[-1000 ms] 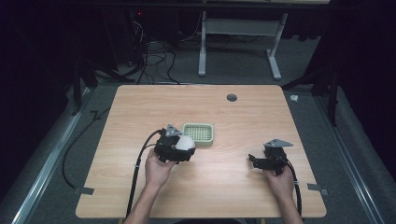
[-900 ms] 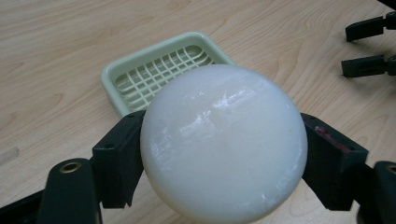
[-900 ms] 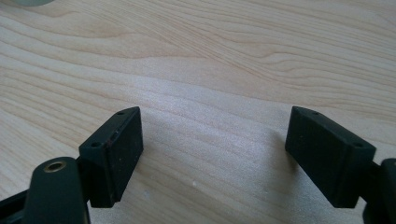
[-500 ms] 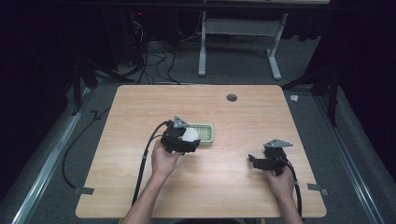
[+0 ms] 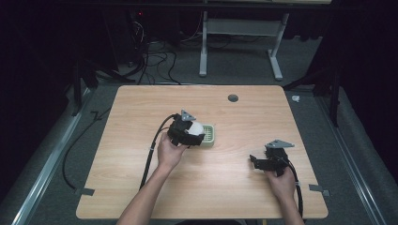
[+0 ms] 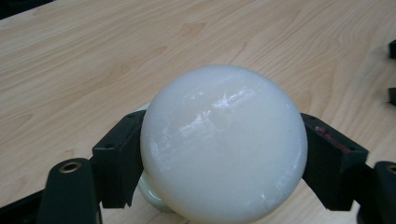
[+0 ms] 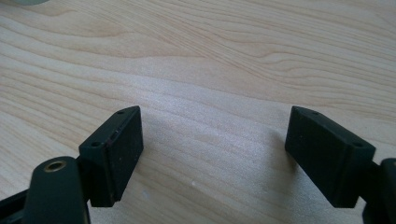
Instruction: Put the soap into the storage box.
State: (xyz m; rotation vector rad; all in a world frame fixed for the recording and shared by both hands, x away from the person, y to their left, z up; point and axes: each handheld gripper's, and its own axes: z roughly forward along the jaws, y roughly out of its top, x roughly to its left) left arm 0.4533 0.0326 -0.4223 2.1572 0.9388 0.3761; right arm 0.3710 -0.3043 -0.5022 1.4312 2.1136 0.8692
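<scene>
left gripper [image 6: 219, 154] clamps smooth white ball [image 6: 223, 142] over green tray [image 5: 207, 135], mid-table | right gripper [image 7: 212, 158] wide, empty, near right edge | risk: ball may slip, roll off tray

a smooth, glossy white ball [image 6: 223, 144], round and milky, with soft glare across its top. it sits clamped between the two black jaws of the left gripper [image 5: 186, 131], raised off the wood. from above, the ball [image 5: 195, 129] hangs at the left edge of a small pale green tray [image 5: 210, 135] with a gridded floor, near the middle of the wooden table [image 5: 244, 187].
</scene>
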